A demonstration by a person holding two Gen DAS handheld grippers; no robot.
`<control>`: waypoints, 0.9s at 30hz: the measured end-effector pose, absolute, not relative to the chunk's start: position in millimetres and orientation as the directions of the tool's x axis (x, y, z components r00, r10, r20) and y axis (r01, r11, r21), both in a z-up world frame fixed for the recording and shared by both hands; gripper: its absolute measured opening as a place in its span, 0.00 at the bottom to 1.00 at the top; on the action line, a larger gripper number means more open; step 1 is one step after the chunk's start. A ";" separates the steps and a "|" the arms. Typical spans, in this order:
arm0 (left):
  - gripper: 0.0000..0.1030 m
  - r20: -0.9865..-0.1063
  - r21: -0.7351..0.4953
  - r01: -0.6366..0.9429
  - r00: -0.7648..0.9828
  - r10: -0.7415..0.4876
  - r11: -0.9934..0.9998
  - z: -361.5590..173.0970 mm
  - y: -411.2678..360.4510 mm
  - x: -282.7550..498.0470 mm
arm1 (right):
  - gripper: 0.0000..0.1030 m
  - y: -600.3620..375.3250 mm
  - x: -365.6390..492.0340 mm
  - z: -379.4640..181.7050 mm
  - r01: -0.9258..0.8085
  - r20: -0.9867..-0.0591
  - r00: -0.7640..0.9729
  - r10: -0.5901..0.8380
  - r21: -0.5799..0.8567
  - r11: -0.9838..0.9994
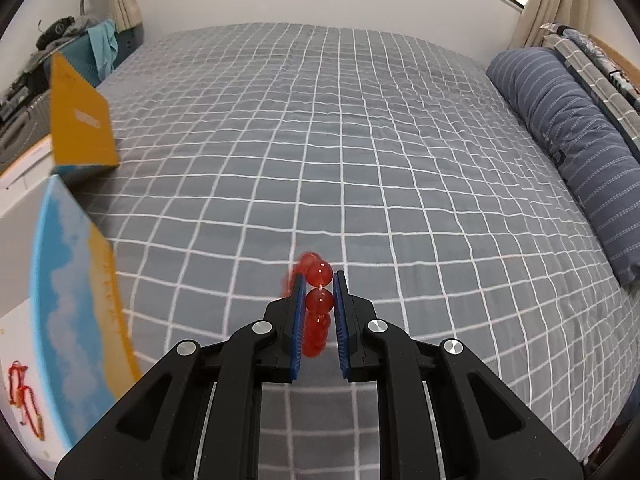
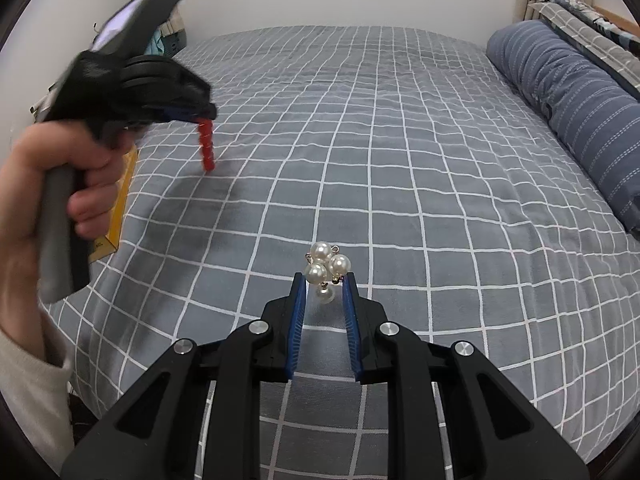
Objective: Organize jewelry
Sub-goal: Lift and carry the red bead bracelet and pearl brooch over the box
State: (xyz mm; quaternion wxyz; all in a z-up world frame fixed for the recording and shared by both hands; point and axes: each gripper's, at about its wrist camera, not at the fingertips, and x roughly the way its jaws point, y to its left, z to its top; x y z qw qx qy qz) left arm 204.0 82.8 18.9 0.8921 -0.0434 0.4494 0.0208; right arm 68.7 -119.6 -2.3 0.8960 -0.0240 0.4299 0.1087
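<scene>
The red beads [image 1: 319,300] blur where they hang behind and below the left gripper [image 1: 319,280], so their count cannot be told. Far left of it, the box [image 1: 72,300] and a red string [image 1: 24,396] are cut by the edge. The person's hand [image 2: 68,184] is smeared.

Two claws: the left claw [image 1: 319,280] and the right claw [image 2: 325,278], each with two blue pads. One red bead string [image 1: 318,304] and one pearl cluster [image 2: 326,266]; four pearls show in the cluster, three bunched and one hanging below. One more red cord piece [image 1: 24,396] lies at the left edge. Two open box flaps in yellow and blue [image 1: 80,128]. One bed [image 1: 360,160] with one striped bolster [image 1: 576,140]. One hand [image 2: 60,184] is visible.
</scene>
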 end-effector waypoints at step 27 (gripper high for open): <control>0.13 -0.744 -0.084 -0.089 0.668 -0.003 0.992 93.9 131.6 83.7 | 0.18 -81.2 82.3 37.6 -0.191 -0.757 0.627 0.185 0.081 0.978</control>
